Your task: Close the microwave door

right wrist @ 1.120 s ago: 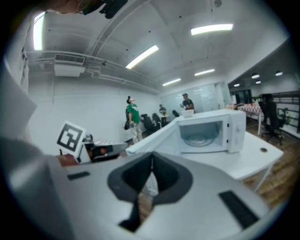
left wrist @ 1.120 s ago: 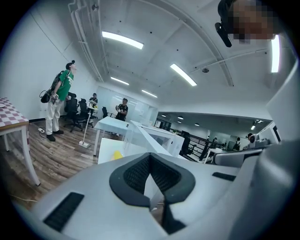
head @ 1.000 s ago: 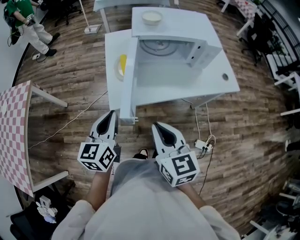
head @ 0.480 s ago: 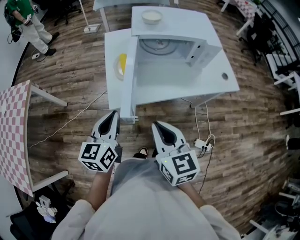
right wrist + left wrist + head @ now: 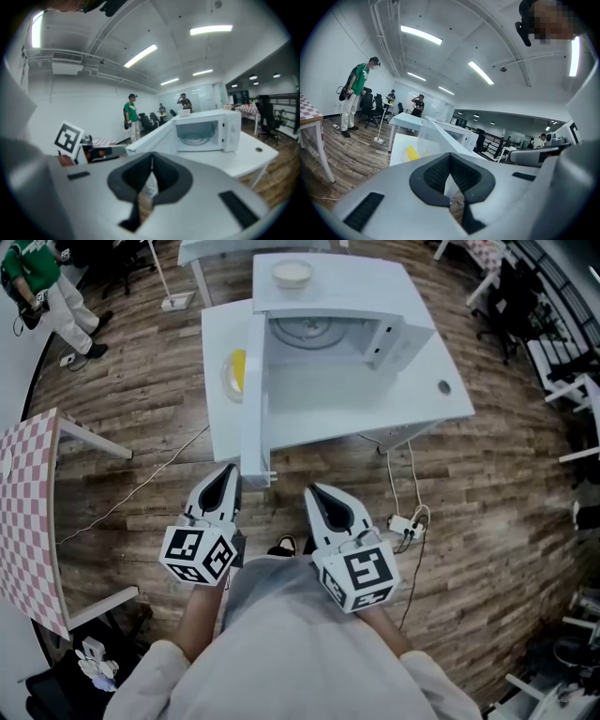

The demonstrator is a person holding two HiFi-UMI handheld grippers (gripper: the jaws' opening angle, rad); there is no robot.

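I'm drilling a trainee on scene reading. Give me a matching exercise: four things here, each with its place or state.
1 microwave door
2 bowl
3 yellow item
4 left gripper

A on top of the microwave
B swung wide open
C jaws shut, empty
D on the table, left of the door

Pairs: 1-B, 2-A, 3-D, 4-C

No words, brands or numbers are legible; left tool (image 5: 224, 471) and right tool (image 5: 314, 491) bear only square marker patterns
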